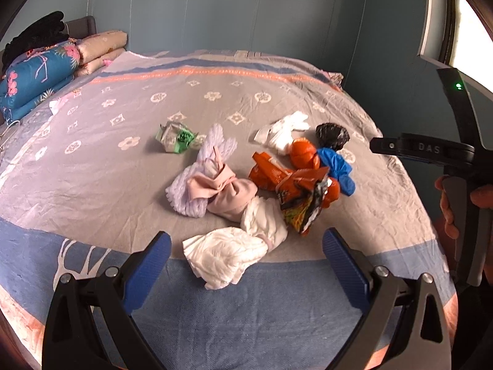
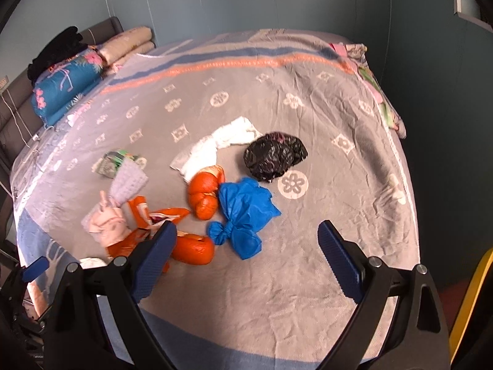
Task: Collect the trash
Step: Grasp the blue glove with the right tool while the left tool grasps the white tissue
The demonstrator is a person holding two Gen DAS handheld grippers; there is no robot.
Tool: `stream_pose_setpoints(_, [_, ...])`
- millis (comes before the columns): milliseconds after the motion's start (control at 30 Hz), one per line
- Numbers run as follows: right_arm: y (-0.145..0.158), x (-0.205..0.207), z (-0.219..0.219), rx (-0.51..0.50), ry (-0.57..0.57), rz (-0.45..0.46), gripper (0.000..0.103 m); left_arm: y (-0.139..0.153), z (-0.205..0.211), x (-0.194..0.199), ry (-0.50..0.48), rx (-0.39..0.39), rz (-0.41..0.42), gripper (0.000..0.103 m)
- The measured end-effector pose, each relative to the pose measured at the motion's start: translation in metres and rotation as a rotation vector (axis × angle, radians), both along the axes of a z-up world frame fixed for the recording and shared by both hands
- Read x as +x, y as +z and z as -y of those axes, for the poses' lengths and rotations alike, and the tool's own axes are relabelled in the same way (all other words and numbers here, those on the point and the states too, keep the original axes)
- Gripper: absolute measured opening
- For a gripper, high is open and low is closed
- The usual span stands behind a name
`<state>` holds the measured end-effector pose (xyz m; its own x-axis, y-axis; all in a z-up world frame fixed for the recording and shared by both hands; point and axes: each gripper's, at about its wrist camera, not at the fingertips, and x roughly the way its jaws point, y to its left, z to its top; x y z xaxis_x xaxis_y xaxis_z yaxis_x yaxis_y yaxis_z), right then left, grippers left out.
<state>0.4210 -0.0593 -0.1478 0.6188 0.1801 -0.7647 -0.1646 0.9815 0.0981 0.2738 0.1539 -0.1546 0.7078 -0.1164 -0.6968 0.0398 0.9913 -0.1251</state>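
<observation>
Grey woven cloth with pale flower motifs and blue and orange bands covers the bed, and the trash is gathered on it in a loose heap toward the near side. In the left wrist view, a white crumpled bag is seen nearest, lying between and just beyond the spread fingers of the left tongs, which are released and hold nothing. Just beyond it a pink knotted bag is found, touching a lilac mesh wrapper on its far side. To the right of these an orange snack packet lies against a multicoloured wrapper. A green and white wrapper is set apart on the far left of the heap. In the right wrist view, a blue knotted bag is seen just beyond the right tongs, whose fingers are likewise parted with nothing between them. An orange knotted bag touches the blue one on its left, a black bag lies just beyond it to the right, and white crumpled paper is spread to the left of the black one. Folded quilts are stacked at the far left of the bed, against the headboard. A hand gripping the right device is visible at the right edge of the left wrist view.
</observation>
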Motion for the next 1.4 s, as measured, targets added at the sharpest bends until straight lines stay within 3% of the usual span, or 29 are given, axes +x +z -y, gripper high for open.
stream_pose_setpoints(267, [-0.04,0.034,-0.004,-0.073,-0.013,-0.062,0.086,-0.021,-0.006,0.018,0.003,-0.021,-0.081,0.095])
stream_pose_setpoints(500, [-0.068,0.056,-0.004,-0.085,-0.016,-0.099,0.083,-0.037,-0.001,0.035,-0.001,0.009,-0.132,0.094])
stream_pose_setpoints(633, [-0.078,0.062,-0.004,-0.086,-0.009,-0.114,0.083,-0.042,0.007,0.041,-0.026,0.034,-0.136,0.088])
stream_pose_setpoints(767, [-0.084,0.068,-0.007,-0.084,0.003,-0.121,0.079,-0.049,0.015,0.046,-0.059,0.05,-0.163,0.073])
stream_pose_setpoints(1067, [-0.087,0.069,-0.014,-0.06,0.037,-0.139,0.06,-0.058,0.019,0.046,-0.087,0.061,-0.195,0.048])
stream_pose_setpoints(1167, [-0.09,0.068,-0.016,-0.038,0.05,-0.149,0.048,-0.056,0.021,0.045,-0.091,0.074,-0.185,0.04])
stream_pose_setpoints(1300, [-0.087,0.067,-0.017,0.019,0.08,-0.174,0.022,-0.05,0.023,0.04,-0.099,0.083,-0.158,0.034])
stream_pose_setpoints(1400, [-0.085,0.066,-0.014,0.073,0.101,-0.189,0.016,-0.041,0.019,0.037,-0.097,0.057,-0.135,0.033])
